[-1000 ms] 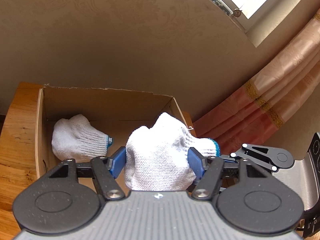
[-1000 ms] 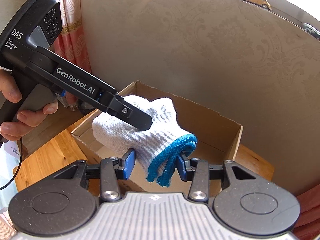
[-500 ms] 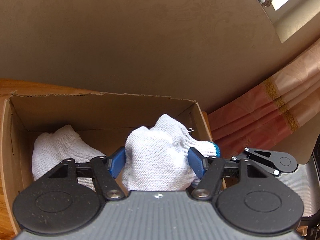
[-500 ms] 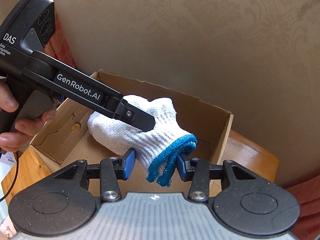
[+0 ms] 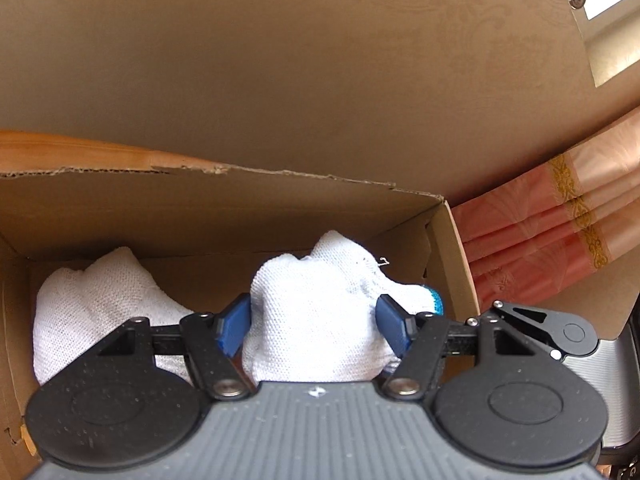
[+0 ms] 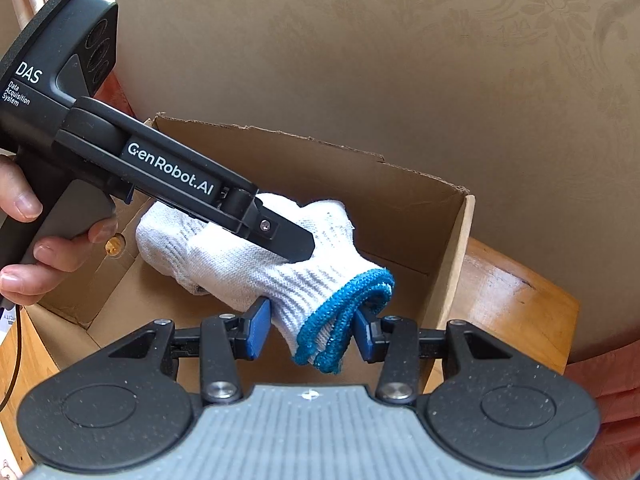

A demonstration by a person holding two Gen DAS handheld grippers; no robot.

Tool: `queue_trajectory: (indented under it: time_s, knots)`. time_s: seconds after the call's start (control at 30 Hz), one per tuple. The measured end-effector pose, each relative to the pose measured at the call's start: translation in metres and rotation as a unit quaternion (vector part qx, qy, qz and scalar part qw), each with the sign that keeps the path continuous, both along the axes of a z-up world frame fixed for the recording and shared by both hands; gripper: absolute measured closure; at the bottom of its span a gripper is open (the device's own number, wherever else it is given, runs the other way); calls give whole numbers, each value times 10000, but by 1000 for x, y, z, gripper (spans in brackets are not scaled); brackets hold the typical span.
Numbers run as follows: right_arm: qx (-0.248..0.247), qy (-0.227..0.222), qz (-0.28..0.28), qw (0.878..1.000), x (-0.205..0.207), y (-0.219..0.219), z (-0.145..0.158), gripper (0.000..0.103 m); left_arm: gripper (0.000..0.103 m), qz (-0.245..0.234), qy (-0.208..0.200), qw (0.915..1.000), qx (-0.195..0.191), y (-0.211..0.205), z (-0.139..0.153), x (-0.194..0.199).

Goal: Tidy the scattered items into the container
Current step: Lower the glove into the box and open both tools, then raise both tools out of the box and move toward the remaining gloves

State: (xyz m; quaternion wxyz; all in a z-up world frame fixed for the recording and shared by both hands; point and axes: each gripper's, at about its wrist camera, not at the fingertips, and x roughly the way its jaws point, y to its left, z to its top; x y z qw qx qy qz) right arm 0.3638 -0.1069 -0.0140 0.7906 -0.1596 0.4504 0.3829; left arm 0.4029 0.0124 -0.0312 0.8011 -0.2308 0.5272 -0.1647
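A white knit glove (image 5: 316,320) with a blue cuff is held by both grippers over the open cardboard box (image 5: 240,208). My left gripper (image 5: 314,326) is shut on the glove's finger end. My right gripper (image 6: 308,330) is shut on the glove (image 6: 256,256) at its blue cuff (image 6: 344,320). The left gripper's black body (image 6: 176,184) crosses the right wrist view above the glove. A second white glove (image 5: 96,312) lies inside the box at the left. The box (image 6: 456,248) sits on a wooden table.
A beige patterned wall (image 6: 400,80) rises right behind the box. Pink curtains (image 5: 560,224) hang to the right of the box. The wooden table edge (image 6: 516,296) shows right of the box. A hand (image 6: 36,248) grips the left tool's handle.
Both grippers have carried the glove forward and down, from above the box's near side to inside its opening. The box now fills more of both views. The grips are unchanged.
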Motion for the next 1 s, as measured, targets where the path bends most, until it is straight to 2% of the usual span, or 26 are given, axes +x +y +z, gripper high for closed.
queue_trajectory:
  time_s: [0.3, 0.47, 0.6, 0.73, 0.93, 1.0]
  knots:
    - [-109, -200, 4, 9997, -4, 3, -4, 52, 35, 53, -16, 10000, -15, 3, -7, 9]
    - [-141, -382, -73, 9991, -10, 1, -5, 37, 35, 14, 37, 9999, 103, -1, -10, 12]
    - [-56, -325, -171, 9993, -2, -1, -5, 37, 35, -42, 7, 9997, 223, -1, -7, 9]
    - [-59, -348, -213, 9991, -6, -5, -3, 34, 35, -102, -105, 9998, 140, 2, 2, 5]
    - [34, -323, -313, 9990, -18, -1, 7, 32, 35, -259, -349, 9987, 270, -1, 26, -8]
    - [65, -316, -321, 9990, -10, -5, 11, 31, 35, -285, -398, 9983, 321, -1, 32, -16]
